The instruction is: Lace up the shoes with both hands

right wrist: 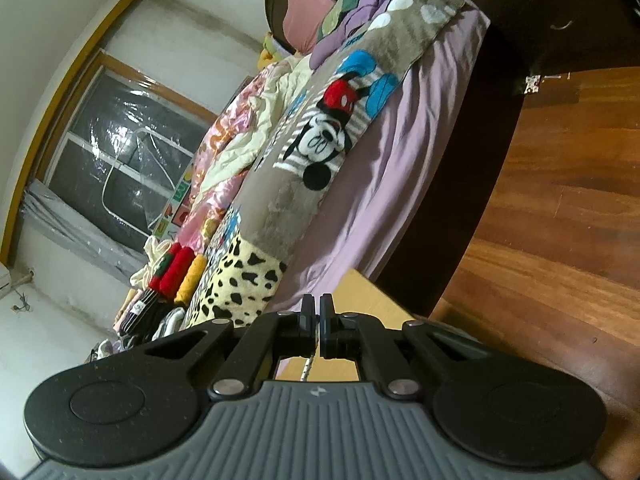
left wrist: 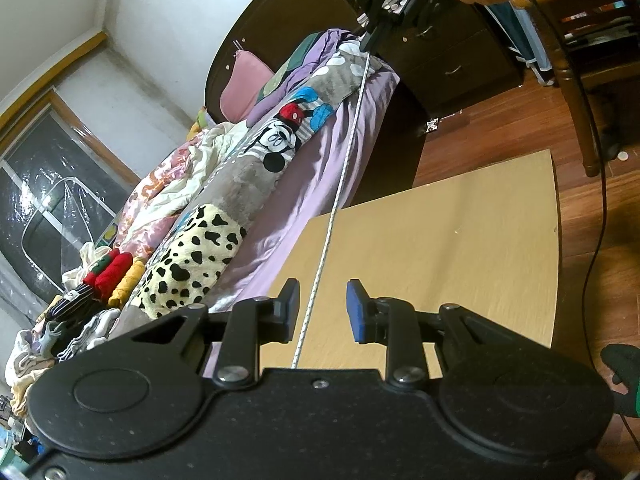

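The lace [left wrist: 344, 184] is white braided cord with dark flecks. The table [left wrist: 460, 240] is smooth, matt pale wood. The floor [right wrist: 560, 200] is glossy reddish wood, the blanket [right wrist: 288, 196] fuzzy fleece, the sheet [left wrist: 320, 184] smooth lilac cloth.

Black tongs [left wrist: 323, 308] with blue pads [left wrist: 355, 312], silver screws.

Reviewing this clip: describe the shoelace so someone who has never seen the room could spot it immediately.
Start at the tan tabletop beside the bed with the purple sheet. A thin white shoelace runs taut in a straight line above both, passing untouched between the open left gripper pads up to the right gripper, which is shut on it. Nothing else nearby is a straight, thin white line.
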Available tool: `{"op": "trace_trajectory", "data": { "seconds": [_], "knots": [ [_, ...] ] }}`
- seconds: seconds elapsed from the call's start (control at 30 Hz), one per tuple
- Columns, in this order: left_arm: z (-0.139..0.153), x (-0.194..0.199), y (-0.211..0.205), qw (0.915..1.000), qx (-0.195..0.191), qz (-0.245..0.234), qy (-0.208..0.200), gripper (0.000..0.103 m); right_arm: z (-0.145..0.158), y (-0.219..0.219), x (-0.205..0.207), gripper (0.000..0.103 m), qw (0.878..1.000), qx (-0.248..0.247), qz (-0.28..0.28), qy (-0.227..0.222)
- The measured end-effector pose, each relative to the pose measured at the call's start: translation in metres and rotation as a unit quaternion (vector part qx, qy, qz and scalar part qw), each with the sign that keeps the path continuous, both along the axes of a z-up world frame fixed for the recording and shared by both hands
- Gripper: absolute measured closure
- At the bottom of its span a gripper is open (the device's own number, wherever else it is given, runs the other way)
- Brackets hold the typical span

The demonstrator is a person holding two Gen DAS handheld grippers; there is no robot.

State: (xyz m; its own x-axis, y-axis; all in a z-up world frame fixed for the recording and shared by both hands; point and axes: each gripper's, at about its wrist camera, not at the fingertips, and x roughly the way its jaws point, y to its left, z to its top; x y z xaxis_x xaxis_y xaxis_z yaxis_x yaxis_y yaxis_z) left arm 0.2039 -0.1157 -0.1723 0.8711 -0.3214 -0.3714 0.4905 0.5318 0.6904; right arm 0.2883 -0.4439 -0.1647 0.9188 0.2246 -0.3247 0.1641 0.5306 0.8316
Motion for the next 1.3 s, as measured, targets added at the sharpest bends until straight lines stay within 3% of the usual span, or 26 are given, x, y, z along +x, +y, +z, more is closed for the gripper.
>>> {"op": "trace_trajectory", "data": {
  "seconds": [0.4,0.7,0.9,1.03,1.17,1.3],
  "knots": [
    [-0.001,0.001,-0.001,1.0000,-0.003,0.002,0.003,0.076,0.000,-0.008,-0.005,0.099,1.000,-0.005,-0.015,-0.003],
    [0.004,0.003,0.010,0.9997,-0.015,0.018,0.011,0.071,0.008,0.039,0.016,0.099,0.995,-0.054,0.082,-0.013],
    [0.017,0.014,0.026,0.9959,-0.062,0.046,0.047,0.070,0.013,0.096,0.029,0.099,0.983,-0.067,0.172,-0.022],
    [0.034,0.026,0.045,0.9827,-0.141,0.076,0.094,0.070,0.012,0.140,0.035,0.099,0.970,-0.052,0.238,-0.021],
    [0.050,0.042,0.068,0.9540,-0.241,0.101,0.147,0.070,0.009,0.179,0.037,0.099,0.954,-0.040,0.298,-0.014],
    [0.057,0.052,0.077,0.9331,-0.288,0.115,0.182,0.070,0.009,0.211,0.032,0.099,0.937,-0.053,0.345,-0.013]
  ]
}}
